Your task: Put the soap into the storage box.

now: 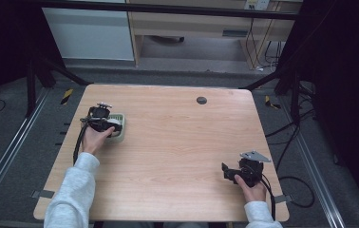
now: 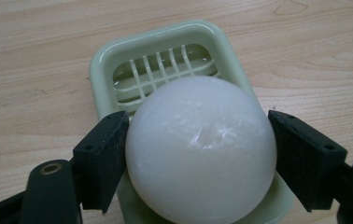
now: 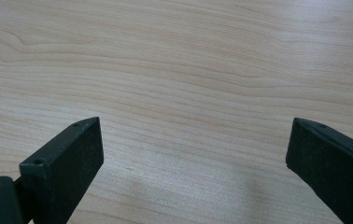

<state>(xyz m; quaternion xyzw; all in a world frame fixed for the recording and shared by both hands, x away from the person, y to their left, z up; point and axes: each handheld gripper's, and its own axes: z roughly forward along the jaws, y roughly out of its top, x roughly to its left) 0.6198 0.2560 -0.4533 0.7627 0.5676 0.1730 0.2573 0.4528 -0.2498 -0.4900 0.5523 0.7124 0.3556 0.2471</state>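
Note:
A pale green slotted tray (image 2: 163, 38) lies on the wooden table (image 1: 177, 142) at the left (image 1: 121, 129). My left gripper (image 2: 198, 149) is shut on a smooth white ball (image 2: 201, 149), a black jaw pressing each side of it. The ball sits just over the near part of the tray and hides it; whether it touches the tray I cannot tell. In the high view the left gripper (image 1: 112, 124) points right over the tray. My right gripper (image 1: 226, 172) rests near the table's front right, its jaws wide open (image 3: 195, 144) over bare wood with nothing between them.
A small dark round grommet (image 1: 201, 100) sits near the table's far edge. Black frame legs (image 1: 49, 71) and cables (image 1: 291, 137) flank the table on the floor. A wooden cabinet (image 1: 192, 23) stands behind.

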